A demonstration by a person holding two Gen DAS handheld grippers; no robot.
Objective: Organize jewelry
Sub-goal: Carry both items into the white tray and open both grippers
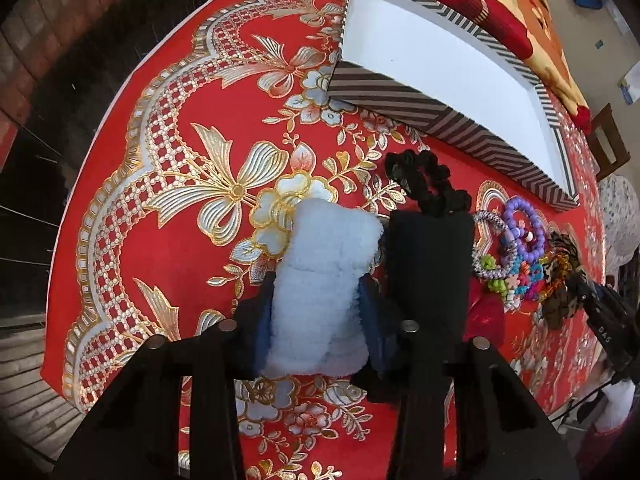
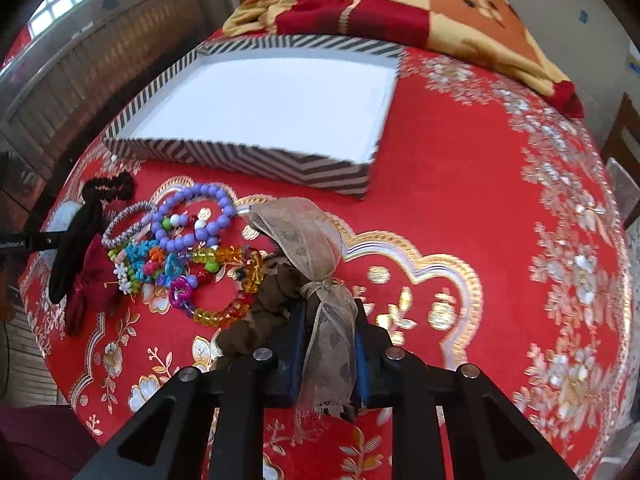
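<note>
the left gripper [image 1: 320,276] is closed on a fluffy white scrunchie [image 1: 320,280], and a black scrunchie [image 1: 428,184] juts out past its right finger. the right gripper [image 2: 328,320] is clamped on a beige gauze bow [image 2: 316,256], which runs lengthwise between the fingers and points toward the box. the striped box [image 2: 240,152], white inside and holding nothing, sits toward the far edge of the red table cover [image 2: 460,240], straight ahead of the right gripper and ahead-right of the left. the bead bracelets [image 2: 192,248] lie between the two grippers, near the box's front wall. the right hand looks nearer, so a short forward carry should land the bow inside.
</note>
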